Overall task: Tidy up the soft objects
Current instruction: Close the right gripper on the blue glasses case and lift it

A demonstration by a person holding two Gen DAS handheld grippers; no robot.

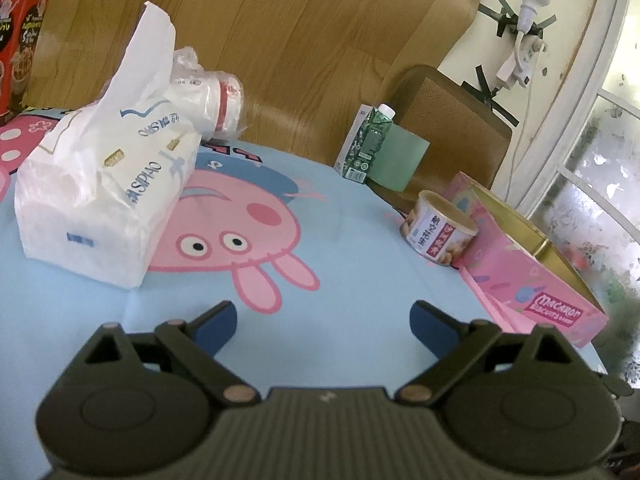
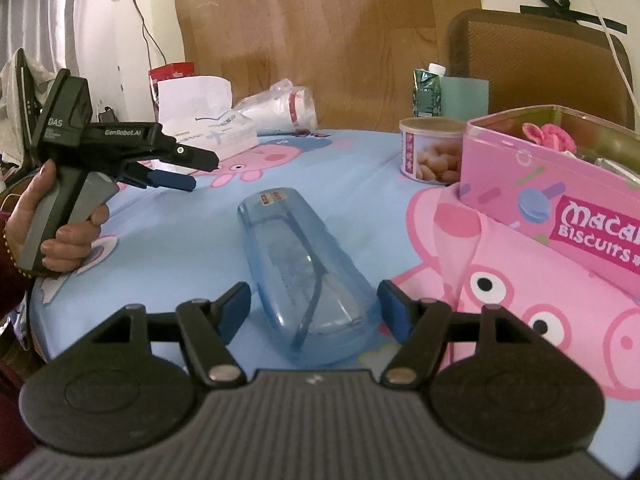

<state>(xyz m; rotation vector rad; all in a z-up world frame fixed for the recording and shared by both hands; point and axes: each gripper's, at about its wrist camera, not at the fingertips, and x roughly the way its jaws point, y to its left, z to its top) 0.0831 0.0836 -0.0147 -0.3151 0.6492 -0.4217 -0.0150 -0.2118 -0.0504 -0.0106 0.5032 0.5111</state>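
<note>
While both grippers' fingers gape wide and empty, the right gripper (image 2: 314, 306) straddles the glasses case (image 2: 304, 276); beyond the case lies the tissue pack (image 1: 104, 196), ahead of the left gripper (image 1: 322, 322).

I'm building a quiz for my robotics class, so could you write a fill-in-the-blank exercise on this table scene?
1. The translucent blue glasses case lies between the open fingers of the ____ gripper.
2. The pink Macaron biscuit tin stands with its lid ____.
3. The round can with the nut picture stands beside the ____ tin.
4. The left gripper holds ____.

Missing words: right; off; pink; nothing
</note>
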